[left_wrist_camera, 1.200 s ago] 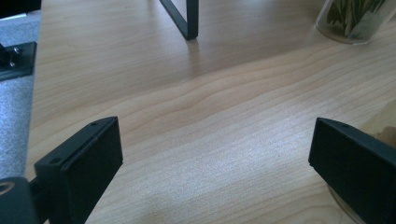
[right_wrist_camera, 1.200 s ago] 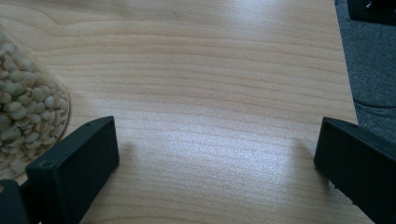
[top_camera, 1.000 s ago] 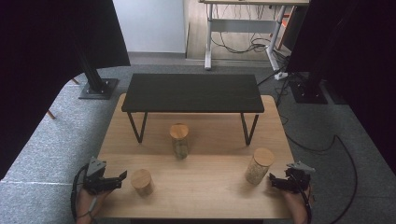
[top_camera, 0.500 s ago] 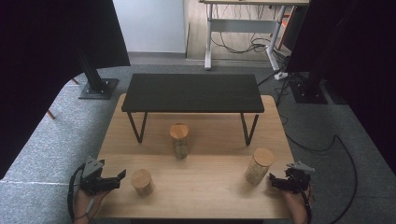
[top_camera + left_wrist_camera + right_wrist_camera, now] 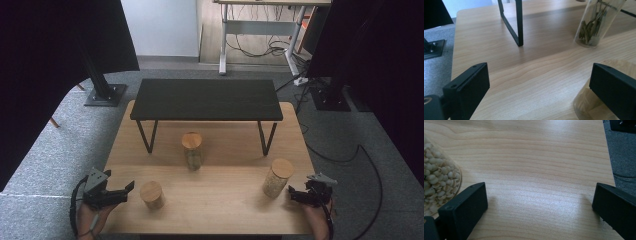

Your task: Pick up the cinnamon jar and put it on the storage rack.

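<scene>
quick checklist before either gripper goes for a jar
1. Left hand-held gripper open: ok, jaws stand wide apart in the left gripper view.
2. Right hand-held gripper open: ok, jaws wide with bare wood between them.
3. Short clear jar with a wooden lid lined up with the left one: not ok, it sits off by the right jaw, not between the two.
4. Clear wooden-lidded jar of pale beans lined up with the right one: not ok, it sits outside the left jaw.
5. Tall clear jar of green leaves upright by the low black metal shelf: ok.
6. Lids tight: cannot tell.
</scene>
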Demonstrator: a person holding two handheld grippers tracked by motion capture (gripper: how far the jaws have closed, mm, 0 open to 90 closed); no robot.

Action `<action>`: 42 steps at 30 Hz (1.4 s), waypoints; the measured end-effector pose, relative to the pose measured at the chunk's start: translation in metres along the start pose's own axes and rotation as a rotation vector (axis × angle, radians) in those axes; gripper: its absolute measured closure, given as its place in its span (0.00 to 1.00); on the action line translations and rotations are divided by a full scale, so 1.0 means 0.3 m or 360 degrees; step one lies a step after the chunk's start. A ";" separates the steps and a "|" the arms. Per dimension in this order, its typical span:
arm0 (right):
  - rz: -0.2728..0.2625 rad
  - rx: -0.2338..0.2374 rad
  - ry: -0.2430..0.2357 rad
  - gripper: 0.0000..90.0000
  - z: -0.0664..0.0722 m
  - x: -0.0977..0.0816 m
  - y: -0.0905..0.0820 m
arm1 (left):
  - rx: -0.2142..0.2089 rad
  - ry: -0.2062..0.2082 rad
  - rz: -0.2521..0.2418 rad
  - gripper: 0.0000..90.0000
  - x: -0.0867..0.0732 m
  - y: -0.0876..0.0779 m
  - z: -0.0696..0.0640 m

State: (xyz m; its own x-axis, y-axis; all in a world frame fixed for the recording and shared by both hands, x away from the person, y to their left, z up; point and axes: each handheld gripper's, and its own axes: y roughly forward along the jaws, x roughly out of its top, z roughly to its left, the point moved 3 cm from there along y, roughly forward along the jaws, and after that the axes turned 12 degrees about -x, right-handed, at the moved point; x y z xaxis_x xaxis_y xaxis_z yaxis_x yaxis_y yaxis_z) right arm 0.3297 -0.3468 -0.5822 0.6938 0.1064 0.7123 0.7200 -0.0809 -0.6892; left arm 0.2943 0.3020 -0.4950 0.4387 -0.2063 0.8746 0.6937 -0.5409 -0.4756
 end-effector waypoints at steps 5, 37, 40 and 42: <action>0.0000 0.0000 0.0000 0.00 0.000 0.000 0.000 | -0.0020 0.0014 -0.0010 0.03 0.013 0.001 -0.024; 0.0000 0.0000 0.0000 0.00 0.000 0.000 0.000 | -0.0178 0.0041 0.0011 0.03 0.012 0.097 -0.161; 0.0000 0.0000 0.0000 0.00 0.000 0.000 0.000 | -0.0194 0.0038 0.0007 0.03 0.011 0.101 -0.170; 0.0000 0.0000 0.0000 0.00 0.000 0.000 0.000 | -0.0201 0.0034 0.0003 0.03 0.009 0.103 -0.178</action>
State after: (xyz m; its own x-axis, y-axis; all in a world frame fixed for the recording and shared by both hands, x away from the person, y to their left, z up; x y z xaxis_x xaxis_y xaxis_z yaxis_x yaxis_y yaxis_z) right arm 0.3297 -0.3468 -0.5822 0.6936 0.1065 0.7124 0.7202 -0.0808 -0.6891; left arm 0.2864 0.2412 -0.5023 0.4270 -0.2239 0.8761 0.6150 -0.6384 -0.4629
